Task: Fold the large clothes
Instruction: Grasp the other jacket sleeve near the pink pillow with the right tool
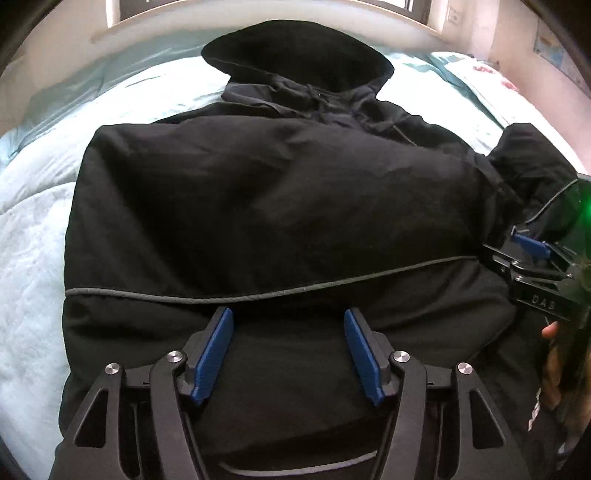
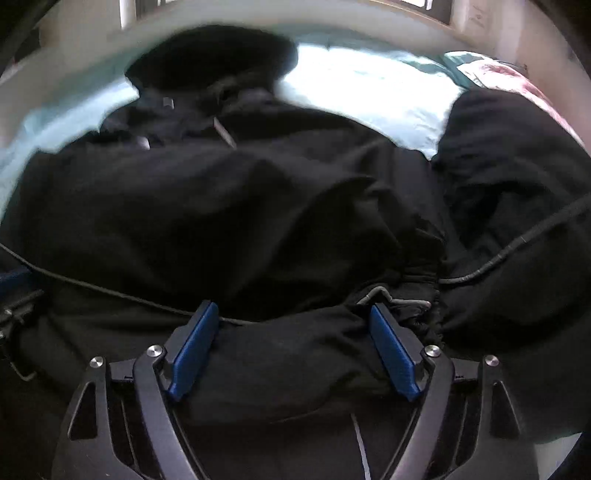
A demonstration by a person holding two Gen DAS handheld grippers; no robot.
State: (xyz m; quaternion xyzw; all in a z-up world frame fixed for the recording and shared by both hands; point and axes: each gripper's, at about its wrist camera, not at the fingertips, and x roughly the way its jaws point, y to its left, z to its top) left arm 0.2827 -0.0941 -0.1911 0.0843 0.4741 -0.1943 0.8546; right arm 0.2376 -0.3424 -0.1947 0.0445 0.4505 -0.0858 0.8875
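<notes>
A large black hooded jacket (image 1: pixel 266 206) lies spread on a bed, hood (image 1: pixel 299 55) at the far end, a grey piping line (image 1: pixel 258 293) across its lower part. My left gripper (image 1: pixel 288 317) is open, its blue pads astride the jacket's near hem fabric. My right gripper (image 2: pixel 291 314) is open too, hovering over the bunched lower edge next to a gathered cuff (image 2: pixel 417 295); it also shows at the right edge of the left wrist view (image 1: pixel 535 251). A sleeve (image 2: pixel 509 177) lies out to the right. The right wrist view is blurred.
The light blue bedcover (image 1: pixel 33 251) surrounds the jacket on the left and far side. A patterned pillow (image 1: pixel 480 77) lies at the far right. A white headboard or rail (image 1: pixel 258 22) and a wall stand beyond the bed.
</notes>
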